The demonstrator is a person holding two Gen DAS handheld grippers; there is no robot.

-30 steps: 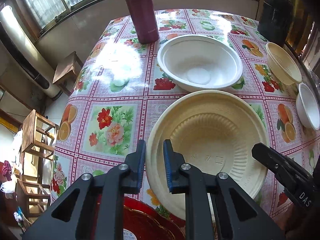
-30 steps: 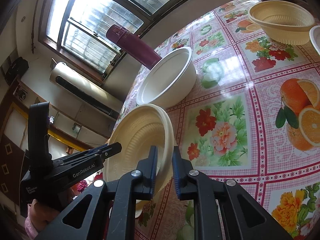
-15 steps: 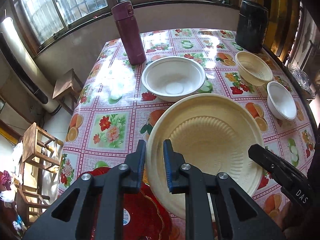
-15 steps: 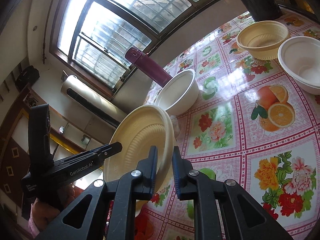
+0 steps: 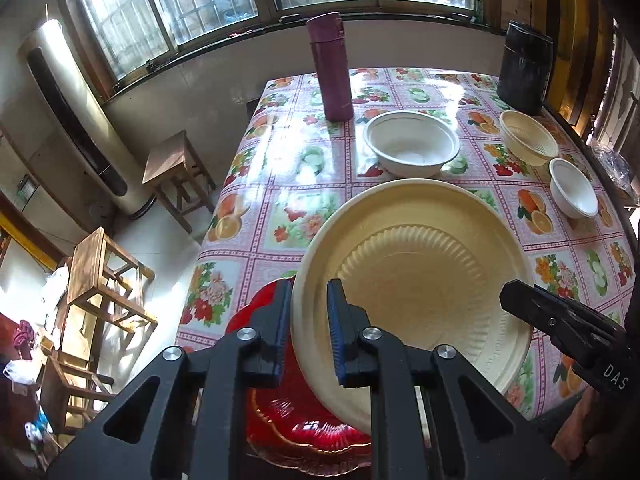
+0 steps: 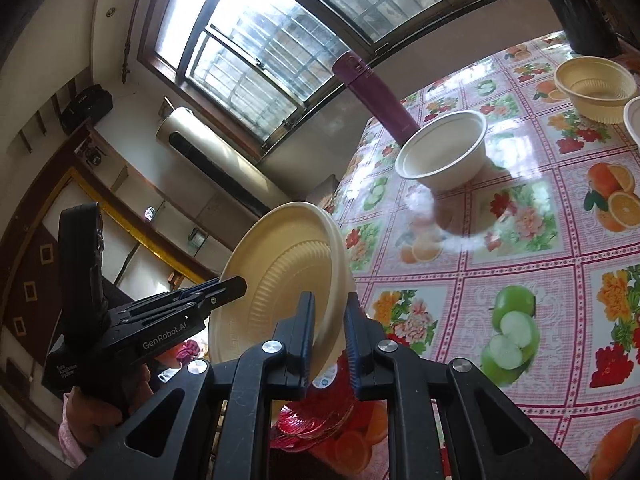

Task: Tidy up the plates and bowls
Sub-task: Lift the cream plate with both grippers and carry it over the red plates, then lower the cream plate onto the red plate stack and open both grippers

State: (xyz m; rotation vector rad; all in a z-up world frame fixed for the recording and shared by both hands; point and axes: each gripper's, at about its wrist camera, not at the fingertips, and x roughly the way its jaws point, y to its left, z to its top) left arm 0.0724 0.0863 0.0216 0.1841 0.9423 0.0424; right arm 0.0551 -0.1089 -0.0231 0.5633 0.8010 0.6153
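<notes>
Plates first: both grippers, left and right, clamp opposite rims of the cream plate, held above the near red plate; three bowls farther off remain unstacked

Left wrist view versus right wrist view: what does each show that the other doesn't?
Left wrist only: the wooden stools beside the table and the whole small white bowl.

Right wrist only: the left gripper's body, seen from outside.

Both: the cream plate clamped by both grippers, the red plate beneath, the large white bowl, the purple flask.
</notes>
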